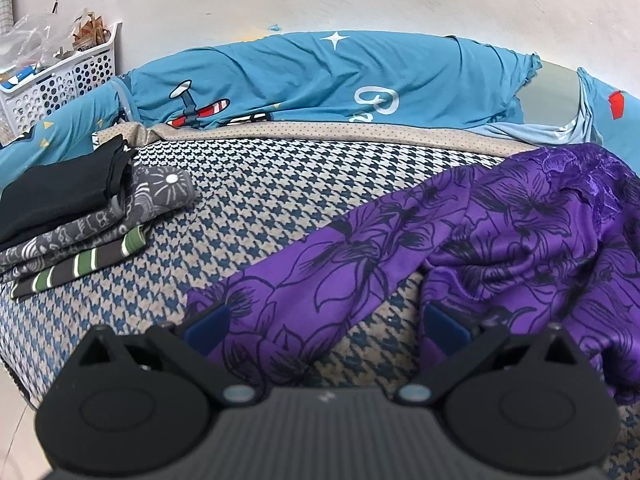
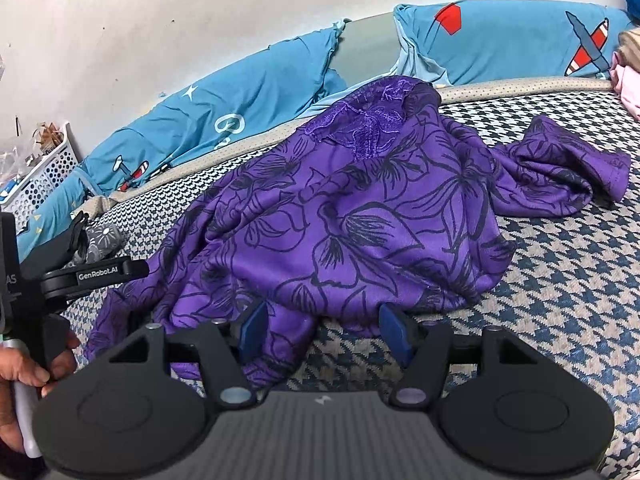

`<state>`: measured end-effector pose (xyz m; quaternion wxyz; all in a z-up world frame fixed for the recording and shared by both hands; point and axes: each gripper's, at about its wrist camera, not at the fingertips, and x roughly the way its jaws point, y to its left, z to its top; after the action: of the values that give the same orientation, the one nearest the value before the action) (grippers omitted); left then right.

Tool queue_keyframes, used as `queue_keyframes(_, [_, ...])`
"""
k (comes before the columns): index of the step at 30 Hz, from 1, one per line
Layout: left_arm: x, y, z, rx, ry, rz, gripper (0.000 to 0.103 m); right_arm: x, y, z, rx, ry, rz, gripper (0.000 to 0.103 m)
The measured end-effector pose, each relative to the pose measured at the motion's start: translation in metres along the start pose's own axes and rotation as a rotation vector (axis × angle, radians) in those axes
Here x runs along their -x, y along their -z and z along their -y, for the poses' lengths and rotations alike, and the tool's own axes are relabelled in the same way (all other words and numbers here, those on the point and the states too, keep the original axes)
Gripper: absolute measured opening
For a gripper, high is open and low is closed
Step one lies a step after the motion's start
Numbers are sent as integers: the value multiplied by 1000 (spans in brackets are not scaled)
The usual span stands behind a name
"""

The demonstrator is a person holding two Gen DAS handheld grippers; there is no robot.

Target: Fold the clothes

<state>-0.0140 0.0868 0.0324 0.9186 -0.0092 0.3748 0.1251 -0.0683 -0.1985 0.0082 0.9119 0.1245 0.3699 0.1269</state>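
sprawling unfolded on bed [image 2: 560, 300]: purple floral garment [image 2: 360, 220], crumpled, one sleeve flung out beyond right-hand finger, hem edge lying between both sets of fingers. right gripper [image 2: 324, 336] fingers wide, not pinching cloth. left gripper [image 1: 326, 322] fingers wide too, fabric draped between, no grip seen. folded stack [image 1: 80, 220] well off past left finger: done. purple piece wholly left to fold.

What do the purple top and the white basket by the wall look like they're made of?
Purple top: looks like thin, slightly shiny knit, probably synthetic, since it drapes in soft folds; lace at the neckline. White basket: seemingly rigid moulded plastic, with round punched holes.
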Motion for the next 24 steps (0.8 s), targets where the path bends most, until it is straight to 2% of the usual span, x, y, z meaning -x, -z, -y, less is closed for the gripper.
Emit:
queue_keyframes(14, [7, 1, -8, 23, -4, 13, 103, 5, 3, 0, 3, -8, 17, 61])
queue_keyframes(24, [9, 0, -2, 17, 46, 17, 103, 5, -9, 14, -24, -22, 5, 61])
